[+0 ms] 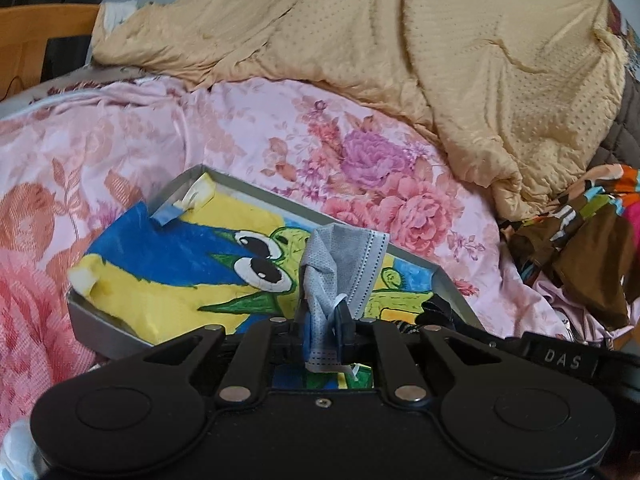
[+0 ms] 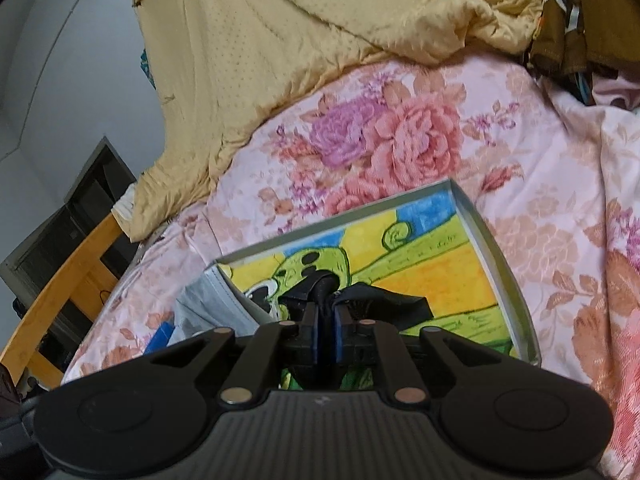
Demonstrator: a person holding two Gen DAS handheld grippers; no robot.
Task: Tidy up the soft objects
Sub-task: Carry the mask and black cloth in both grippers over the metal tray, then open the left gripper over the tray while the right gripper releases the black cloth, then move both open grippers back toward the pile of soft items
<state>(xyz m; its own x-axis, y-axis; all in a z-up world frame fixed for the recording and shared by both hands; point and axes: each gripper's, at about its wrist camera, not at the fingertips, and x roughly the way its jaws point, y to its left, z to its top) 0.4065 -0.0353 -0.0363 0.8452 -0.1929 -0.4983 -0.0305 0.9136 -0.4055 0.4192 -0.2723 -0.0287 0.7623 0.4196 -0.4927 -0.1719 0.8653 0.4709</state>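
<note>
Tray (image 1: 120, 332) first, at my left: a shallow grey one lying on the flowered bedspread (image 1: 280, 128), lined with a cartoon-frog cloth (image 1: 168, 276) whose blue corner spills over the near-left rim. My left tongs (image 1: 325, 322) are clamped on a grey face mask (image 1: 340, 264), which stands up crumpled out of the pads, directly over the tray's middle, long axis running away from me. Further right, my right tongs (image 2: 328, 322) sit nearly closed on a dark strap-like thing (image 2: 332, 292), black and bunched; I cannot tell whether the pads truly press it. It hangs over the frog cloth (image 2: 424, 272) inside the tray (image 2: 500, 264), toward the right end. Both loads are already above the tray, so I judge the coming move to be a straight lowering and release. Beyond lie a tan quilt (image 1: 440, 60) and patterned clothes (image 1: 580, 236), well apart.
</note>
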